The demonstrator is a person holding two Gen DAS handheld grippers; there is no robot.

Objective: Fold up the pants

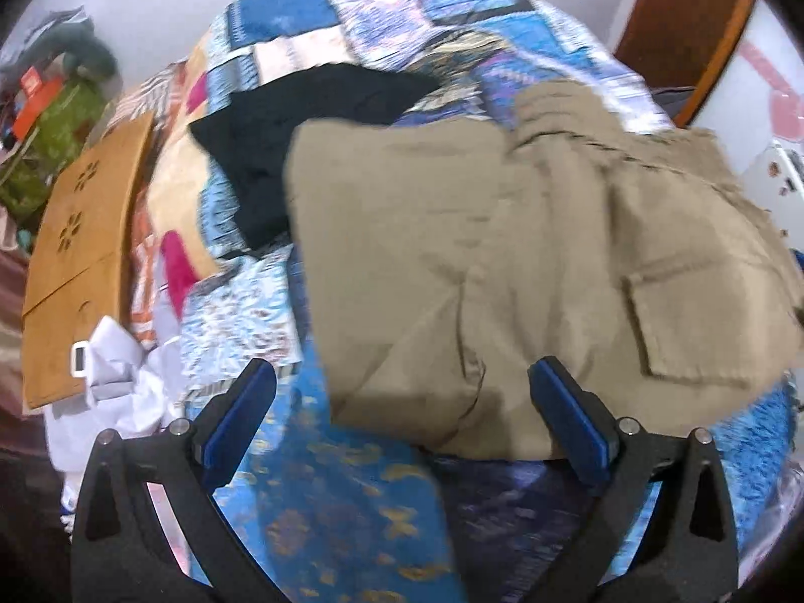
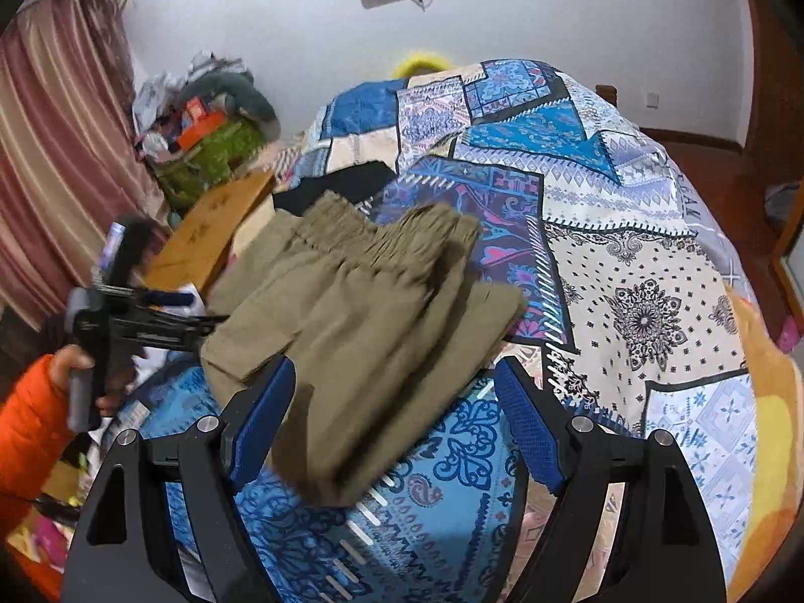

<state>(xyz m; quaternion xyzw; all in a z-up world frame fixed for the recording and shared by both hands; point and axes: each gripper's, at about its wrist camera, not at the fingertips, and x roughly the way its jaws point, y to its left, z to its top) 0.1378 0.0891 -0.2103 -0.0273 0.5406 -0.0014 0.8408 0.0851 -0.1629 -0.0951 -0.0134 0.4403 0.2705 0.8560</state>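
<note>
Pants: khaki pants (image 2: 362, 311) lie folded over on the bed (image 2: 628, 261), just ahead of both hand-held grippers – elastic waistband at the far end, a flap pocket facing up.
Left hand-held gripper: the left hand-held gripper (image 1: 402, 402) hovers over the near edge of the pants with its blue pads spread wide, nothing pinched between them; in the right wrist view it shows off to the left, held by a hand (image 2: 75, 362) in an orange sleeve (image 2: 30, 417).
Right hand-held gripper: the right hand-held gripper (image 2: 394, 402) stands open above the near corner of the pants – the cloth lies between the pads, but they do not press it.
Beyond the pants: a black garment (image 1: 301, 120) lies on the quilt, partly under the khaki cloth.
Left of the bed: a wooden board (image 1: 85, 261).
</note>
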